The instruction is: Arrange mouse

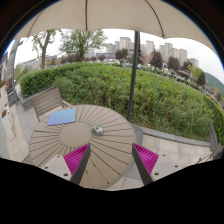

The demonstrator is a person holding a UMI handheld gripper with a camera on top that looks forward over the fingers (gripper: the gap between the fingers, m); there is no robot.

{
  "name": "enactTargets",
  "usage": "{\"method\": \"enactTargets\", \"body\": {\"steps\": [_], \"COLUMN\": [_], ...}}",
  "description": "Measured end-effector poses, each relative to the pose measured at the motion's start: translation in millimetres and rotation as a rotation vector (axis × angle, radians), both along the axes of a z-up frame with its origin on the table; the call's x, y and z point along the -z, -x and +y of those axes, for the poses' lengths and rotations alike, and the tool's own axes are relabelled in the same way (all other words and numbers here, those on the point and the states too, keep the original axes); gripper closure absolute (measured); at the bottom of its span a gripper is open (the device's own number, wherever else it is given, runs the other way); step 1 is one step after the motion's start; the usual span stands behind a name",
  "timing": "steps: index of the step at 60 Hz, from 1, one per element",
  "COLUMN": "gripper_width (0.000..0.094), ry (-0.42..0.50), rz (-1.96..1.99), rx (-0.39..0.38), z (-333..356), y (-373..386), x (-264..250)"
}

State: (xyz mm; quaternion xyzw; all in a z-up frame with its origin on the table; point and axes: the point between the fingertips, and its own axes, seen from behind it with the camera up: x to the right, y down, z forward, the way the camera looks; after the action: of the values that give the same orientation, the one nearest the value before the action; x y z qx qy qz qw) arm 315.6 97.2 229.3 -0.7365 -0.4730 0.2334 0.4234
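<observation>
Two fingers of the gripper (pixel 110 160) sit at the bottom of the frame, spread apart, nothing between them, magenta pads (pixel 75 157) on their inner faces. Between and beyond them, in the lower centre, is a round slatted wooden table (pixel 70 140). Mouse (pixel 98 129), small and grey-white, lies on the table just right of centre, ahead of the fingers and well apart from them, not touched. Blue pad (pixel 62 117), flat, lies on the table left of the mouse, near it but apart. Wooden chair (pixel 45 99) stands behind the table at centre left, another chair back only partly visible at the far left edge. Dark pole (pixel 132 75) rises right of the table up to a parasol (pixel 100 15) spanning the top of the frame. Green hedge (pixel 150 95) fills the middle right behind the table. Trees (pixel 80 42) at upper left, pale buildings (pixel 160 52) at upper right. Paved floor (pixel 175 148) at lower right
</observation>
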Motion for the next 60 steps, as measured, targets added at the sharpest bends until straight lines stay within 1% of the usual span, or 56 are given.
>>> {"method": "enactTargets", "body": {"steps": [3,20,28,41,54,60], "gripper_width": [0.0079,0.0081,0.0081,0.0083,0.0083,0.0080], "ry": [0.003,-0.016,-0.053,-0.045,0.003,0.000], "rz": [0.011,0.073,0.059,0.076,0.059,0.044], "rx": [-0.015,-0.049,-0.031,-0.040,-0.024,-0.040], "z": [-5.9,-25.5,-18.1,-8.0,10.9,20.2], "y": [9.8,61.5,85.8,129.0,173.6,194.7], "x": [5.8,40.9,68.3,110.4,164.9,184.3]}}
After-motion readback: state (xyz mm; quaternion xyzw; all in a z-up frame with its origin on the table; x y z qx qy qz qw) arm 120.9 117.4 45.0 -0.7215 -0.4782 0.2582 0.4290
